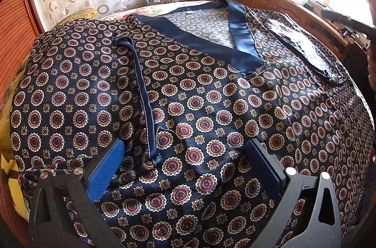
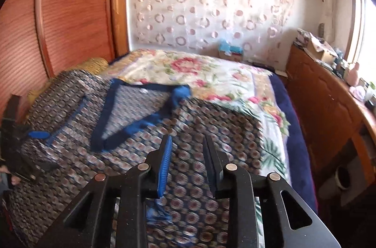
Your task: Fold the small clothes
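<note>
A navy satin garment (image 1: 195,93) printed with red-and-cream medallions lies spread over the bed, its plain blue V-neck band (image 1: 211,46) toward twelve o'clock in the left wrist view. A small pale tag sits at the back of the neck, too small to read; no writing can be read anywhere. The left gripper (image 1: 185,154) hovers low over the cloth at six o'clock, jaws spread wide, nothing between the pads. The right gripper (image 2: 188,147), in a blurred view, stands partly parted above the garment, empty. The floral bedspread (image 2: 211,74) shows at one o'clock.
</note>
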`<state>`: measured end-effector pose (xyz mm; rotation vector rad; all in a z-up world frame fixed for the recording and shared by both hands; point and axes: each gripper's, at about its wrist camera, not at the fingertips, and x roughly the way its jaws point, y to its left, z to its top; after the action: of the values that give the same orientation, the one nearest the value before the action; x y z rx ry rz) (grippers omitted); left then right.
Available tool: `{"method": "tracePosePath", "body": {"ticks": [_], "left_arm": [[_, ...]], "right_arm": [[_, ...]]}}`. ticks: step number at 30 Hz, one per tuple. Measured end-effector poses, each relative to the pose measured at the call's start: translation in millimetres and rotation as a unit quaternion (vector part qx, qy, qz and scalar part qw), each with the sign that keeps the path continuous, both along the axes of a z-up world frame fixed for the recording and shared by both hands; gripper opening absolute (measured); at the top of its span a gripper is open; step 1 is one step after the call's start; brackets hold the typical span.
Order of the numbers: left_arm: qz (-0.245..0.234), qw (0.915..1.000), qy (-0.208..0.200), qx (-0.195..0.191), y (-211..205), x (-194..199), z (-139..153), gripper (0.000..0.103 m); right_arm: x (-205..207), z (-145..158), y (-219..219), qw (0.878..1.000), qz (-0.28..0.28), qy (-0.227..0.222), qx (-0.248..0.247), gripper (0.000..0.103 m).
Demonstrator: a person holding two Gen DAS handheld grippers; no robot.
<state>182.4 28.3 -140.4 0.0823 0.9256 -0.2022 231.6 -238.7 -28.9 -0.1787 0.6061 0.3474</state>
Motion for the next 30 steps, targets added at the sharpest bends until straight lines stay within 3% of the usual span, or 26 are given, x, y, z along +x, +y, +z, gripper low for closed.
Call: {"method": "tracePosePath", "body": {"ticks": [4, 8, 11, 18, 25, 30], "left_arm": [[0.014, 0.9999, -0.002, -0.001, 2, -1, 2, 0.103], [0.029, 0.9987, -0.030, -0.028, 16, -6, 18, 0.103], [0.041, 0.9966, -0.058, -0.043, 31, -5, 40, 0.103], [0.073, 0.9908, -0.111, -0.023, 69, 11, 82, 0.103], [0.110, 0.9867, -0.115, -0.033, 118, 41, 87, 0.101], [0.130, 0.9855, -0.106, -0.028, 140, 65, 83, 0.092]], "right_arm": [[15, -24, -12, 0.999, -0.020, 0.036, -0.015, 0.031], [39, -41, -23, 0.997, -0.038, 0.068, -0.020, 0.031], [58, -46, -29, 0.995, -0.050, 0.078, -0.034, 0.042], [94, -47, -48, 0.992, -0.072, 0.098, -0.028, 0.042], [130, -59, -52, 0.991, -0.070, 0.109, -0.031, 0.042], [142, -62, -50, 0.992, -0.063, 0.108, -0.035, 0.042]]}}
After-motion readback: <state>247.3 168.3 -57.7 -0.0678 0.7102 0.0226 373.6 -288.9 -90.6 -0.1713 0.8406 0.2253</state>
